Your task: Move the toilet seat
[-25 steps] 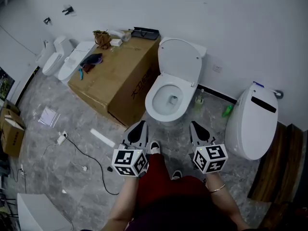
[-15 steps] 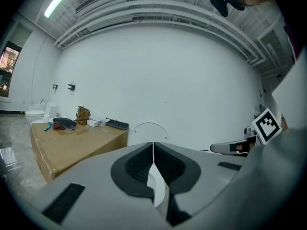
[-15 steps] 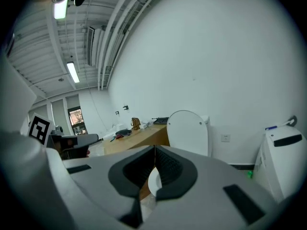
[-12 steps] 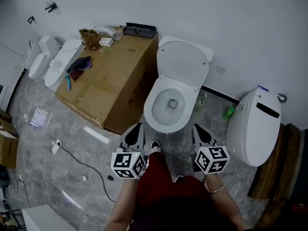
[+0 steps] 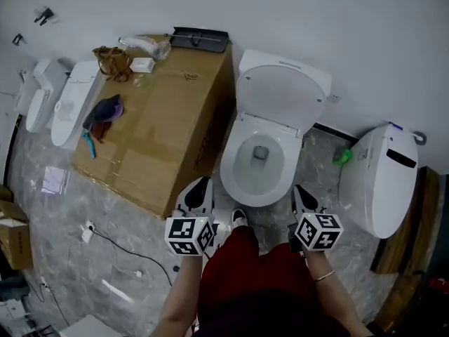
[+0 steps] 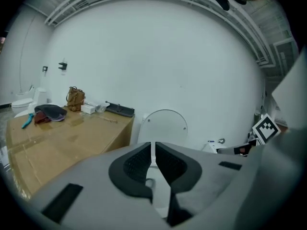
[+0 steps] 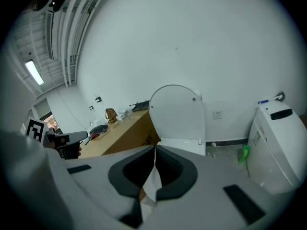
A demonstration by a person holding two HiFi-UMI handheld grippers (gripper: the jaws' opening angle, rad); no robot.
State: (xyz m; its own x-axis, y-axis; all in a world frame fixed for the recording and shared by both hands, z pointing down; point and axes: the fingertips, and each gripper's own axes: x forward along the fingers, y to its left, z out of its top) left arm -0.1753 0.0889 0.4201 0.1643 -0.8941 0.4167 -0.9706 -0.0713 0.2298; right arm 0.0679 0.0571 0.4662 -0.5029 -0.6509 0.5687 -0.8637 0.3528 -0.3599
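A white toilet [image 5: 258, 161] stands against the wall with its seat and lid [image 5: 282, 98] raised upright; the bowl is open. The raised lid [image 6: 163, 127] shows ahead in the left gripper view, and the same lid [image 7: 178, 116] fills the middle of the right gripper view. My left gripper [image 5: 198, 190] hovers in front of the bowl's left side, jaws shut and empty. My right gripper [image 5: 303, 196] hangs at the bowl's front right, also shut with nothing in it. Neither touches the toilet.
A big cardboard box [image 5: 160, 127] stands left of the toilet, with a bag [image 5: 112, 60], a dark tray [image 5: 199, 38] and small items on top. Another white toilet unit [image 5: 379, 179] sits to the right, more ceramic pieces [image 5: 62, 104] far left. A cable [image 5: 119, 241] lies on the floor.
The view has shifted right and closer: the toilet now sits nearer the middle. Both grippers stay shut and low in front of the bowl, the right one slightly further right.
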